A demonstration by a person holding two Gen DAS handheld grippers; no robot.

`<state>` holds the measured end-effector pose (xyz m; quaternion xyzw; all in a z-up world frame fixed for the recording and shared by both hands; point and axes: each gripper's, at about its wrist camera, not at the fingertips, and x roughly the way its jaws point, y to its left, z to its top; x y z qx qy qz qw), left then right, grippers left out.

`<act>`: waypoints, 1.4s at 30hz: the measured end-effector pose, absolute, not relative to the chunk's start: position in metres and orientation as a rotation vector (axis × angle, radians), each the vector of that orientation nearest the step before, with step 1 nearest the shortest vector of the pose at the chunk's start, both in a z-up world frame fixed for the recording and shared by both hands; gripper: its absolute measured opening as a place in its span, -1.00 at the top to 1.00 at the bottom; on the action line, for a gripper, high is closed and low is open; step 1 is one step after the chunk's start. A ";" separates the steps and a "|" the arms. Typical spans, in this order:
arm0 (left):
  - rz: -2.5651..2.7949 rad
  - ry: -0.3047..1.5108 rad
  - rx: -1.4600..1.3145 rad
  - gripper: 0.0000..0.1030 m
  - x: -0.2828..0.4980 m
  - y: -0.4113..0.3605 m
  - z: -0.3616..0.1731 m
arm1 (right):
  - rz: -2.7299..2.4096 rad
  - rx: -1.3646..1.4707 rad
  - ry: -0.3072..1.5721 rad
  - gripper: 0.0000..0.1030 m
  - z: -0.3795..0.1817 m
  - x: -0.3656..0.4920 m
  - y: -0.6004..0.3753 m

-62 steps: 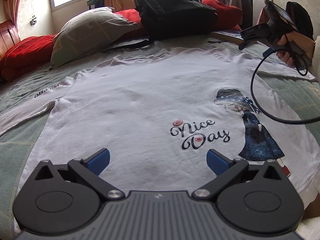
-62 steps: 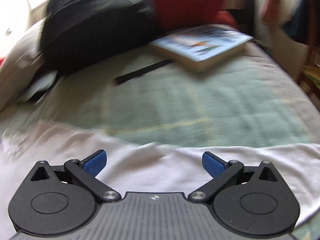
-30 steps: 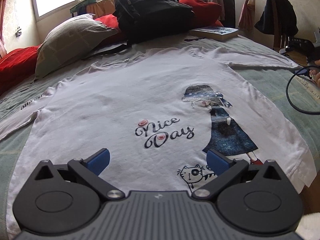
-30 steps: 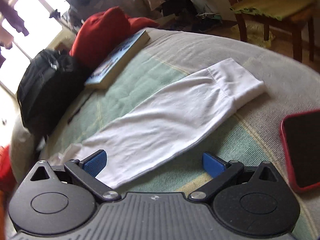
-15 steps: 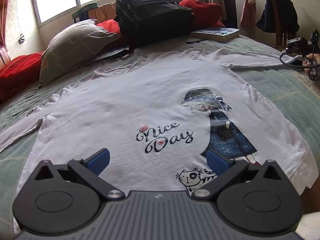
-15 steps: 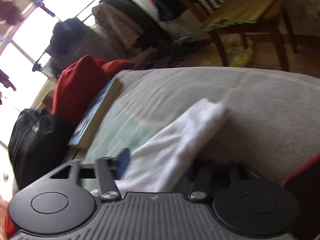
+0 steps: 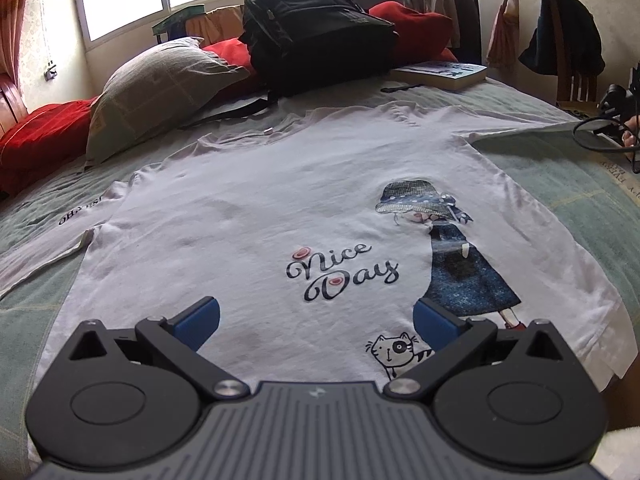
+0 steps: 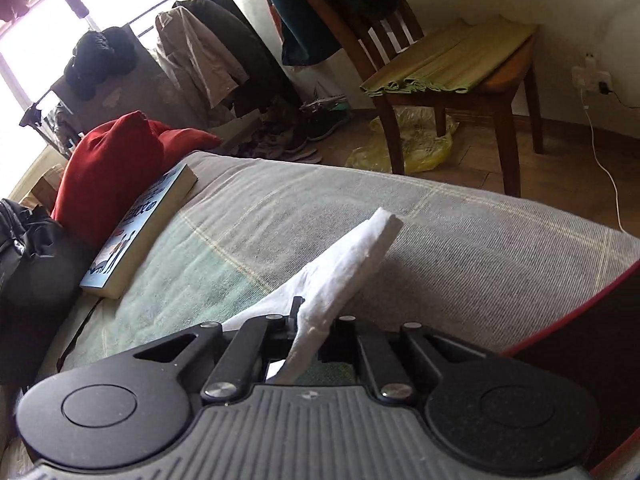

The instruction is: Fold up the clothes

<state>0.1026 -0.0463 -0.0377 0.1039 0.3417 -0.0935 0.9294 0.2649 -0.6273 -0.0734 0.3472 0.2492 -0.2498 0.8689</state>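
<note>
My left gripper hovers with fingers spread wide over the hem of the white shirt, which lies flat, print up, on the bed; my right gripper has just closed its fingers on the shirt's right sleeve, lifting the cuff. The sleeve fold is starting; next, I judge, comes carrying it inward across the body.

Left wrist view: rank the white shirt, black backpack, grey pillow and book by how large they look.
1. white shirt
2. black backpack and grey pillow: look alike, not ranked.
3. book

The shirt lies nearest the camera, which inflates it.
</note>
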 end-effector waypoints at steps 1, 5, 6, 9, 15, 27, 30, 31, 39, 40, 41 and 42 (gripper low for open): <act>-0.192 0.700 0.212 -0.99 0.103 -0.046 -0.038 | -0.523 0.722 0.522 0.85 -0.073 0.264 -0.628; -0.199 0.699 0.222 -0.99 0.102 -0.047 -0.038 | -0.571 0.695 0.561 0.72 -0.078 0.266 -0.625; -0.198 0.697 0.223 -0.99 0.101 -0.047 -0.038 | -0.597 0.688 0.557 0.70 -0.075 0.263 -0.623; -0.192 0.697 0.212 -0.99 0.103 -0.046 -0.037 | -0.690 0.659 0.551 0.32 -0.063 0.253 -0.618; -0.207 0.695 0.232 -0.99 0.102 -0.052 -0.036 | -0.592 0.450 0.501 -0.28 -0.024 0.258 -0.573; -0.186 0.691 0.241 -0.99 0.103 -0.050 -0.033 | -0.358 0.108 0.598 -0.47 -0.035 0.310 -0.461; -0.199 0.693 0.252 -0.99 0.102 -0.054 -0.034 | -0.315 0.034 0.585 -0.57 -0.030 0.312 -0.441; -0.201 0.693 0.255 -0.99 0.102 -0.055 -0.034 | -0.275 0.031 0.594 -0.64 -0.030 0.316 -0.435; -0.193 0.698 0.253 -0.99 0.101 -0.054 -0.035 | -0.202 0.210 0.704 -0.66 -0.060 0.320 -0.469; -0.193 0.700 0.250 -0.99 0.102 -0.053 -0.035 | -0.225 0.238 0.695 -0.66 -0.060 0.313 -0.482; -0.193 0.702 0.247 -0.99 0.102 -0.053 -0.036 | -0.254 0.261 0.692 -0.66 -0.059 0.308 -0.496; -0.195 0.703 0.246 -0.99 0.103 -0.054 -0.036 | -0.290 0.287 0.691 -0.66 -0.059 0.303 -0.512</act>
